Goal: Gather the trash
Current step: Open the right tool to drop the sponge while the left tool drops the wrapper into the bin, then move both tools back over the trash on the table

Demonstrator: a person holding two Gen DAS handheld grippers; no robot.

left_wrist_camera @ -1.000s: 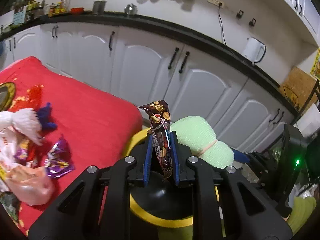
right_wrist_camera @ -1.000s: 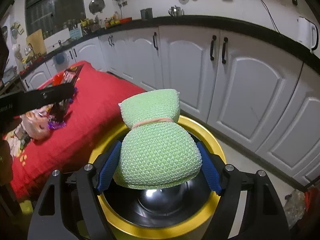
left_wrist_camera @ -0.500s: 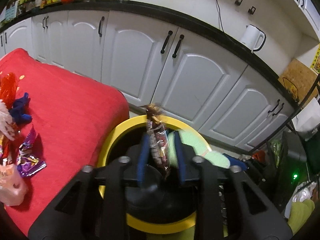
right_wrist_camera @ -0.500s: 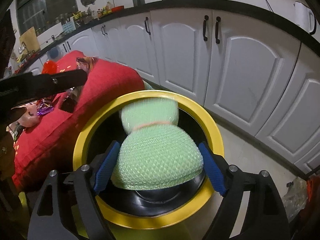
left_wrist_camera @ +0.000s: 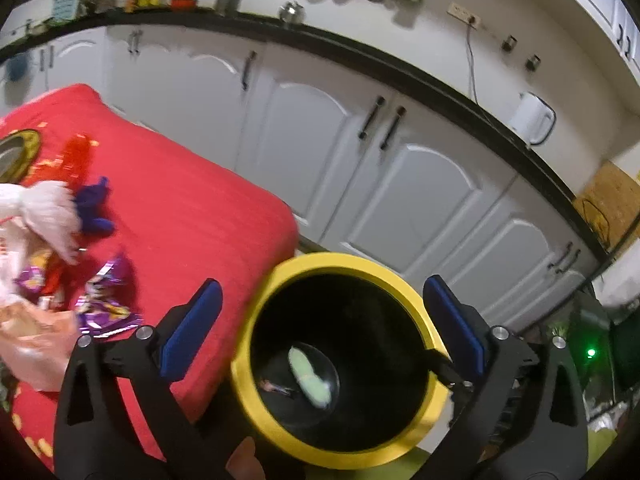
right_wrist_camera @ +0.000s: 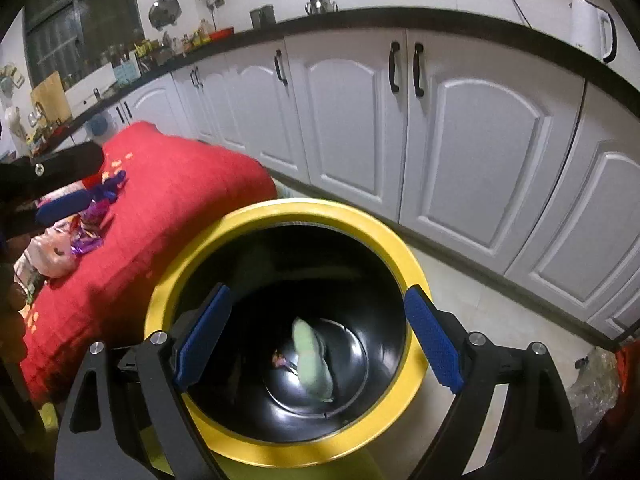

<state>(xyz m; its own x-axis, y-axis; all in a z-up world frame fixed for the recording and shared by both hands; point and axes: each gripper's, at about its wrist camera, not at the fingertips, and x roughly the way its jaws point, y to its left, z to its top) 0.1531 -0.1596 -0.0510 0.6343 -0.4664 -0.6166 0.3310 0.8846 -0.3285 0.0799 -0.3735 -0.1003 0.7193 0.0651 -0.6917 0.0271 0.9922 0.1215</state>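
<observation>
Both hand-held grippers hang over the yellow-rimmed bin [right_wrist_camera: 280, 216], and both are letting go! The left hand-held gripper [left_wrist_camera: 320, 324] has its jaws opening, spread wide with nothing between them; the right hand-held gripper [right_wrist_camera: 316, 332] is opening too, also empty. Down at the bin's black bottom lies the green mesh sponge [right_wrist_camera: 314, 362], a snack wrapper [right_wrist_camera: 280, 360] just beside it. More wrappers [left_wrist_camera: 106, 308] sit on the red-covered worktop [left_wrist_camera: 192, 216] near its bin-side edge
</observation>
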